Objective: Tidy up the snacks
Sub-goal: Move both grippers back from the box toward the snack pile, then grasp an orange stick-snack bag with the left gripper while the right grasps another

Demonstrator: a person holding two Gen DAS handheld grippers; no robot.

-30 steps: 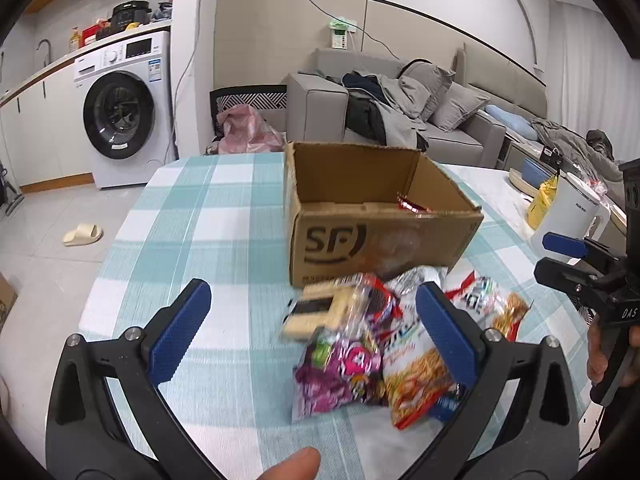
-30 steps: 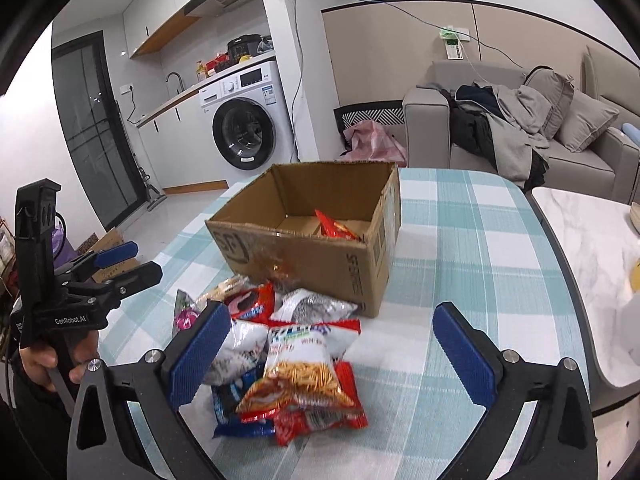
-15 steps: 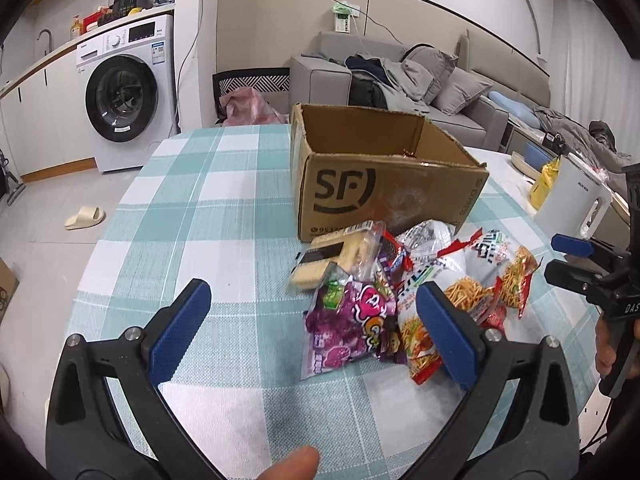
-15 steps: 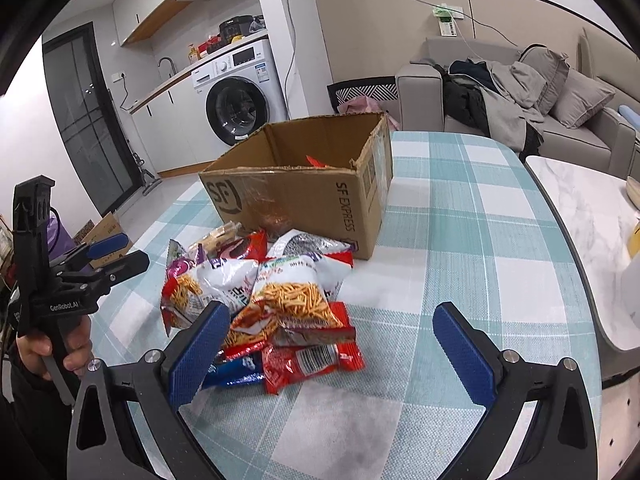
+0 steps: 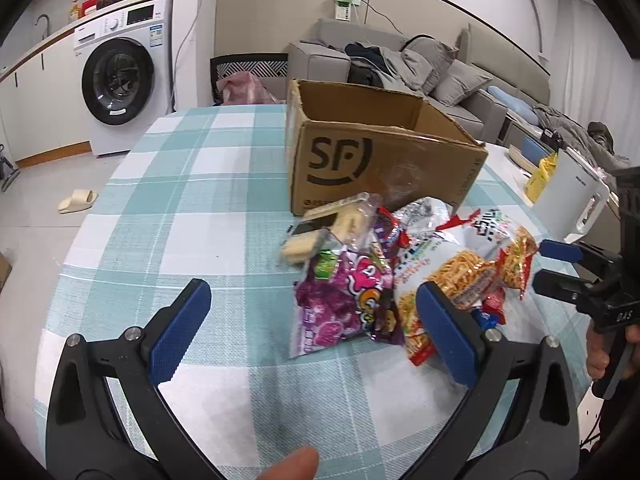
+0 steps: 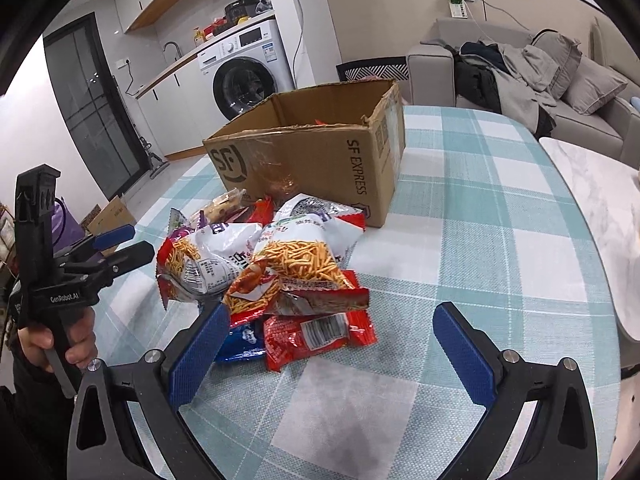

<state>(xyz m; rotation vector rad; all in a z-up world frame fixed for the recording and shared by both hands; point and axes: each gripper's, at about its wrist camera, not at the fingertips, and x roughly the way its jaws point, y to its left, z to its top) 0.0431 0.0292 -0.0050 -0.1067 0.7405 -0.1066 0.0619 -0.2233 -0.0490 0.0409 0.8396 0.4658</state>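
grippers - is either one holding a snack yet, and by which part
Nothing is held: left gripper and right gripper both have open jaws above the snack pile.

Left wrist view: low over bench, looks forward past own claw, snack pile near, box behind, right claw at right edge. Right wrist view: opposite side, same pile, box; left claw at left edge.

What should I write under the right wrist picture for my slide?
Open right hand-held gripper faces a pile of snack bags beside the cardboard box.
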